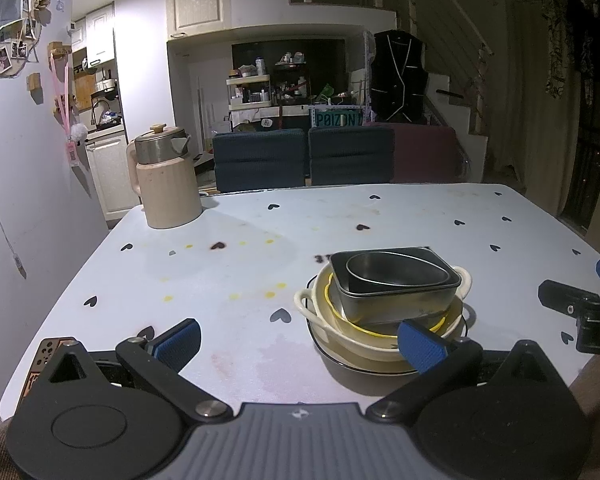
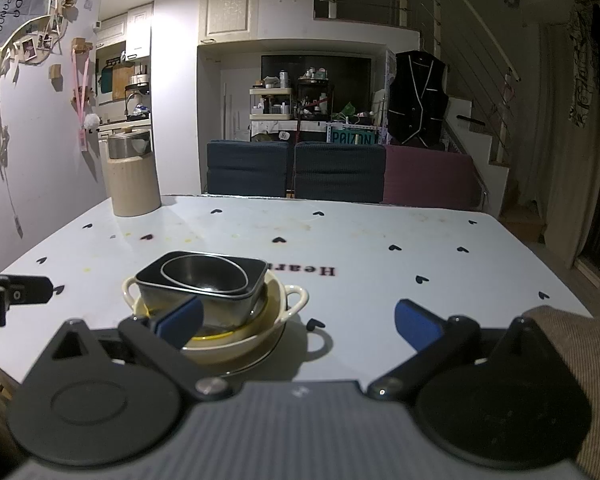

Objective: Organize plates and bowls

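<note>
The left gripper (image 1: 300,340) is spread wide and holds nothing; the right gripper (image 2: 298,326) also. Both hover low over the table (image 1: 228,272). The stack of bowls (image 1: 384,308) stands at about 1 o'clock of the left gripper, on a plate (image 1: 340,360). A kettle (image 1: 164,180) stands far off at 11 o'clock.

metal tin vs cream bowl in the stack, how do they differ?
The tin is dark grey metal; the cream bowl looks like glazed ceramic. The tin is rectangular with no handles; the bowl is round with a loop handle on each side. The tin sits tilted inside the bowl; the bowl rests level on a plate. Both are open-topped and hold another dish nested inside.
</note>
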The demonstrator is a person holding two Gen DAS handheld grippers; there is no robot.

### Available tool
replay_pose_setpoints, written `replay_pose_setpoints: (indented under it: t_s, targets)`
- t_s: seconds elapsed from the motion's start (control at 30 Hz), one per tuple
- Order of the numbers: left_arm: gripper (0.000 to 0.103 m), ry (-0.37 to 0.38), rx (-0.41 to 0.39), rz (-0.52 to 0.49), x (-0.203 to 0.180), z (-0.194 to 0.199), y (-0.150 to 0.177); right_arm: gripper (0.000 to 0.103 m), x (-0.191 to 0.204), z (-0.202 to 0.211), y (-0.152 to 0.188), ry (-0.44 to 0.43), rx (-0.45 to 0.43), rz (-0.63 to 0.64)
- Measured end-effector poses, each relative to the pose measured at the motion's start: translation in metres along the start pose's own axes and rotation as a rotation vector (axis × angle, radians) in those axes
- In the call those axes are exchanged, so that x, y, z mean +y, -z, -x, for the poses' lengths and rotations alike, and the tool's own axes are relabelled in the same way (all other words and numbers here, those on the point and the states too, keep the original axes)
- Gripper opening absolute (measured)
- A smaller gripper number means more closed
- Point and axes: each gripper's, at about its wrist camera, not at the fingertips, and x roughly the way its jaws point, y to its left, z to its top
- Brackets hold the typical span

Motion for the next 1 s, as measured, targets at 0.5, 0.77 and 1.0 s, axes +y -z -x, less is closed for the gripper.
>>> replay_pose_setpoints:
  t_s: [0.5, 0.77, 1.0]
  targets:
    - [0.103, 0.003, 0.001, 0.001, 0.0003, -0.0001, -0.0002, 0.103, 0.0005, 0.0001, 0.0001, 0.000, -0.001, 0.001]
    - [0.103, 0.007, 0.002, 0.001, 0.0006, -0.0010, -0.0003, 0.103, 0.0010, 0.0003, 0.0003, 0.001, 0.000, 0.001]
    - [0.103, -0.001, 0.004, 0.001, -0.0007, -0.0020, 0.0009, 0.103, -0.0008, -0.0003, 0.0003, 0.001, -0.001, 0.002]
